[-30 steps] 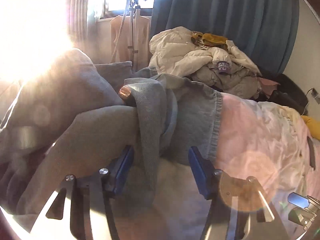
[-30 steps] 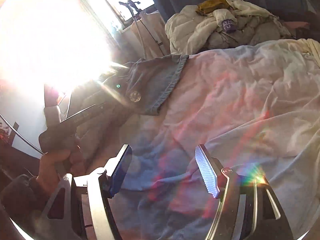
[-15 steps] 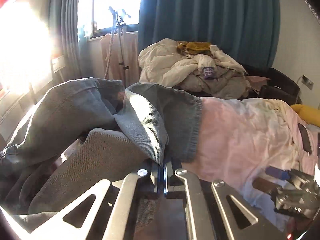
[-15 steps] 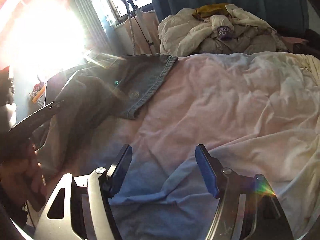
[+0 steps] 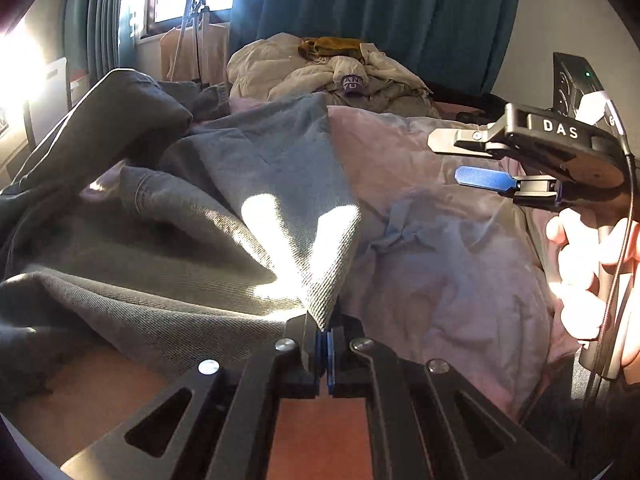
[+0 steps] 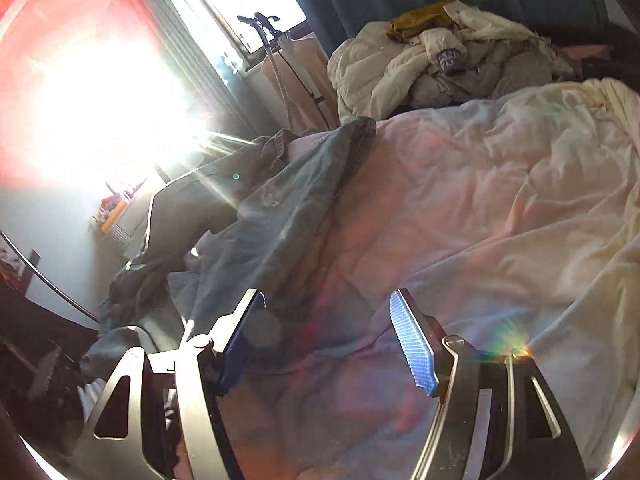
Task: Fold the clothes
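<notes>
The left gripper [image 5: 325, 344] has its jaws clenched on a pointed fold of the grey denim jeans [image 5: 224, 216], the cloth rising out of the blue pads [image 5: 318, 346] in a tight peak with sun striking it. From there the jeans sprawl away to the left and far side of the bed, over the pale pink duvet [image 5: 440, 240], one part heaped into a dark hump at the far left and a flatter panel running up toward the far pile of cream laundry [image 5: 328, 72]. The right gripper [image 6: 330, 334] hangs above the duvet with its jaws released and nothing between them; in the left wrist view it shows at the right, held in the person's right hand [image 5: 588, 264], pointing left toward the jeans. Denim like this looks heavy and fairly stiff for cloth: it holds ridges rather than draping flat, and I'd expect its weight to drag on a single pinch. It isn't slippery or fragile, so a firm bite is safe. The better holds are probably the thick seams, a hem, or the waistband, where layers bunch and give the pads something to grip; I can't tell which part the left jaws actually have. The edge lying nearest the right gripper [image 6: 304, 216] looks like its natural second hold.
</notes>
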Available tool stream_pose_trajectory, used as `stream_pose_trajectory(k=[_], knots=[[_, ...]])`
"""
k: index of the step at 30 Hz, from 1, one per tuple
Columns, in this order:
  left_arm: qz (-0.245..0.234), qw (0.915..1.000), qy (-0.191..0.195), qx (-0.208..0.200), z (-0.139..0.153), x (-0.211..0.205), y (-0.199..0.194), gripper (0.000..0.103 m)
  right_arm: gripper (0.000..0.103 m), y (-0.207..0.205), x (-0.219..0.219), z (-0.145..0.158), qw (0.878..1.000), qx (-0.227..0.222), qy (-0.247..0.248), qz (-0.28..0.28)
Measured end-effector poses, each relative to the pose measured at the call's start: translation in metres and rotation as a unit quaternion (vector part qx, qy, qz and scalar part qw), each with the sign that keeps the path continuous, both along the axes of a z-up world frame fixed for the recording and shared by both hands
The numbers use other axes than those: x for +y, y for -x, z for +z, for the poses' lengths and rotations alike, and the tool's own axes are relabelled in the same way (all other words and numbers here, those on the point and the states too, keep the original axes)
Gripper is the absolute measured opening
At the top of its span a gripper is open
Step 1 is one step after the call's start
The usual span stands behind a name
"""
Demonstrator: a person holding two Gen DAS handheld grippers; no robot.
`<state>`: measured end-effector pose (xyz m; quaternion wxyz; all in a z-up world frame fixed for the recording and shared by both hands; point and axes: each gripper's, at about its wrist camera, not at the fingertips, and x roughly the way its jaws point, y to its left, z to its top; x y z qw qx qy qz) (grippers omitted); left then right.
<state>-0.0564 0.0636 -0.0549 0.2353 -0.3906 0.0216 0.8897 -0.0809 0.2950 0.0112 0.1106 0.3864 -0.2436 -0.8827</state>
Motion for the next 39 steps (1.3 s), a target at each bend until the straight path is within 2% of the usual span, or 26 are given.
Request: stream_pose_trajectory(k=[5,8,15,19,23,24,25,26,28,29,31,34,39], knots=[[0.005,0.9995,-0.029,-0.014,-0.007,-0.002,0.006,0.001,0.066,0.027,0.002,0.0,0.997,0.001,0.082,0.009],[0.005,0.9987,-0.044,-0.024,-0.015,-0.003,0.011,0.001,0.066,0.064,0.003,-0.002,0.993,-0.001,0.12,0.019],[0.01,0.9958,-0.078,-0.047,-0.028,-0.008,0.023,0.001,0.066,0.182,0.023,-0.033,0.987,-0.035,0.155,0.022],[0.022,0.9931,-0.088,-0.075,-0.043,-0.009,0.033,0.001,0.066,0.247,0.03,-0.043,0.987,-0.046,0.153,0.02],[0.014,0.9944,-0.094,-0.045,-0.039,-0.004,0.036,0.001,0.065,0.309,0.02,-0.061,0.988,-0.09,0.126,0.025],[0.008,0.9954,-0.089,-0.033,-0.038,-0.002,0.036,0.001,0.063,0.319,0.018,-0.063,0.988,-0.087,0.122,0.026],[0.001,0.9965,-0.081,-0.02,-0.037,0.001,0.035,0.001,0.051,0.327,0.016,-0.065,0.989,-0.084,0.117,0.029],[-0.001,0.9966,-0.08,-0.019,-0.037,0.002,0.035,0.001,0.045,0.334,0.014,-0.067,0.99,-0.083,0.107,0.031],[-0.001,0.9954,-0.092,-0.029,-0.039,0.001,0.039,0.001,0.018,0.339,0.012,-0.069,0.993,-0.089,0.08,0.02],[0.0,0.9942,-0.102,-0.032,-0.038,-0.001,0.04,0.001,0.011,0.338,0.014,-0.069,0.993,-0.089,0.078,0.014],[0.001,0.9927,-0.119,-0.017,-0.031,-0.006,0.036,0.001,0.011,0.329,0.019,-0.061,0.993,-0.068,0.095,0.006],[-0.002,0.9904,-0.137,0.013,-0.016,-0.012,0.026,0.001,0.011,0.308,0.03,-0.03,0.995,-0.029,0.087,-0.026],[0.003,0.9852,-0.165,0.047,0.013,-0.024,0.004,0.001,0.01,0.252,0.058,0.04,0.992,0.056,0.076,-0.08]])
